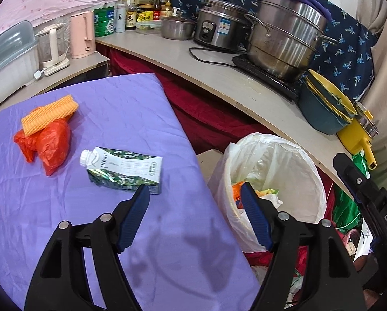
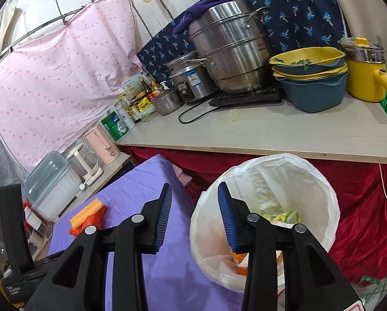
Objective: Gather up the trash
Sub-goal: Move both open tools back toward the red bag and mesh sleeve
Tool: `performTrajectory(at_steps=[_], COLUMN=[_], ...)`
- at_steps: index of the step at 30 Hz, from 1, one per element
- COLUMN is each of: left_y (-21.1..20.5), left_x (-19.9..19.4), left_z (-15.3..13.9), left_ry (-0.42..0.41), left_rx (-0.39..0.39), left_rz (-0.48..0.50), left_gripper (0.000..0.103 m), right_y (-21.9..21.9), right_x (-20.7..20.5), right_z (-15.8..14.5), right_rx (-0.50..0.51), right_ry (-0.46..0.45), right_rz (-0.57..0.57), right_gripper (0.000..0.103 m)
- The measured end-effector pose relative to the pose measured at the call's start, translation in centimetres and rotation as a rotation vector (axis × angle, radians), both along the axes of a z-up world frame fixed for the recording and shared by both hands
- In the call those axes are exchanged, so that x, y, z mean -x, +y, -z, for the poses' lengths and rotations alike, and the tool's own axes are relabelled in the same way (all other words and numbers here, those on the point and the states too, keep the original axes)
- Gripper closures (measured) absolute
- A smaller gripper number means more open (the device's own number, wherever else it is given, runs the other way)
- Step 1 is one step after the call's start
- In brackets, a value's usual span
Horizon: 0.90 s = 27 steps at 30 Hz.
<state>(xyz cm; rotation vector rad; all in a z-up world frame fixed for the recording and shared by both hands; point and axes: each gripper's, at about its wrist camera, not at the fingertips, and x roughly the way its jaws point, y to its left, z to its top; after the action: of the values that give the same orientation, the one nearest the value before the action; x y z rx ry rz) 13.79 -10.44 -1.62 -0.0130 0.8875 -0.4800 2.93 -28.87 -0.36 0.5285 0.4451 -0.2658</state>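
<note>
Two hand-held grippers hang over a purple-clothed worktop (image 1: 63, 207) beside a round bin lined with a white plastic bag (image 1: 305, 155), already holding scraps. The left gripper (image 1: 194, 194) stands wide open and empty above the worktop's near edge. The right gripper (image 2: 194, 194), partly open with nothing between its pads, hangs at the bin's rim.

Three pieces of trash remain on the cloth: a green-and-white drink carton with a white screw cap (image 1: 123, 168) lying on its side just beyond the left gripper, and farther off a crumpled orange-red plastic bag (image 1: 48, 145) with a ridged orange-yellow sponge cloth (image 1: 49, 115) resting on it.

The carton looks light and probably empty, stiff yet crushable, with a slick coating; its narrow flat sides would offer the surest hold. The bag is limp and slippery, best pinched at a bunched fold.
</note>
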Motion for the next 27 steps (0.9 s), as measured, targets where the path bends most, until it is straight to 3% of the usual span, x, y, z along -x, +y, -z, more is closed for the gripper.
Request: performTrajectory(at_steps=[27], left_y=[18.0], left_x=[-3.2], left_z=[0.6], left_ry=[0.004], left_rx=[0.022], left_rz=[-0.315], left_gripper=[0.028], right_y=[14.6], right_x=[-7.2], right_z=[0.4], right_rx=[0.037], right_ry=[0.065], right_rz=[-0.284], right_gripper=[0.065])
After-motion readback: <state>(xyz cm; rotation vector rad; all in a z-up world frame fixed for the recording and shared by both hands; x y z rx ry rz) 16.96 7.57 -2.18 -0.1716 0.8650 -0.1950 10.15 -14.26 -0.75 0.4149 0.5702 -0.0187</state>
